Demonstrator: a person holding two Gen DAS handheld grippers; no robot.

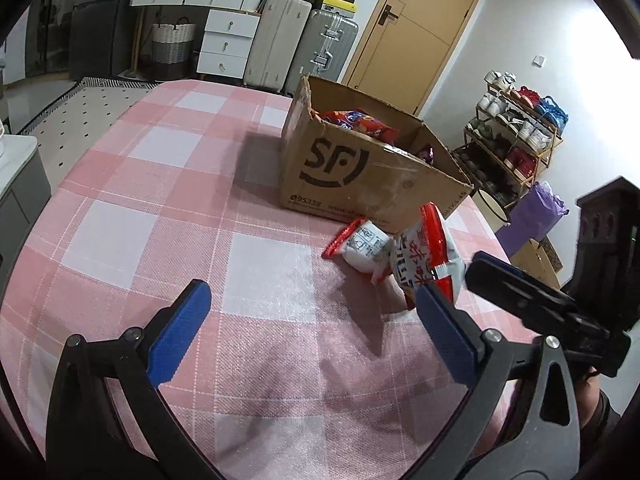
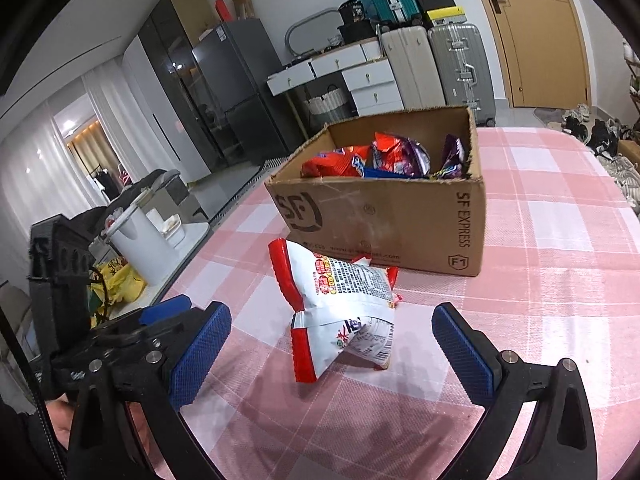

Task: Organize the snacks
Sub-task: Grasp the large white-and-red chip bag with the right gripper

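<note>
2 white-red snack packets (image 2: 340, 308) lie on the checked tablecloth (image 2: 560, 280) just beside the cardboard box (image 2: 384, 220), at its near wall. Left gripper (image 1: 312, 316) and right gripper (image 2: 332, 344) both gape, empty; open cloth at 9 o'clock.

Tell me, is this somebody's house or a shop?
Most likely somebody's home, a lived-in room. A table with a pink checked tablecloth holds a cardboard box of snacks, a shoe rack full of shoes stands by the wall, and suitcases sit beside a wooden door.
</note>
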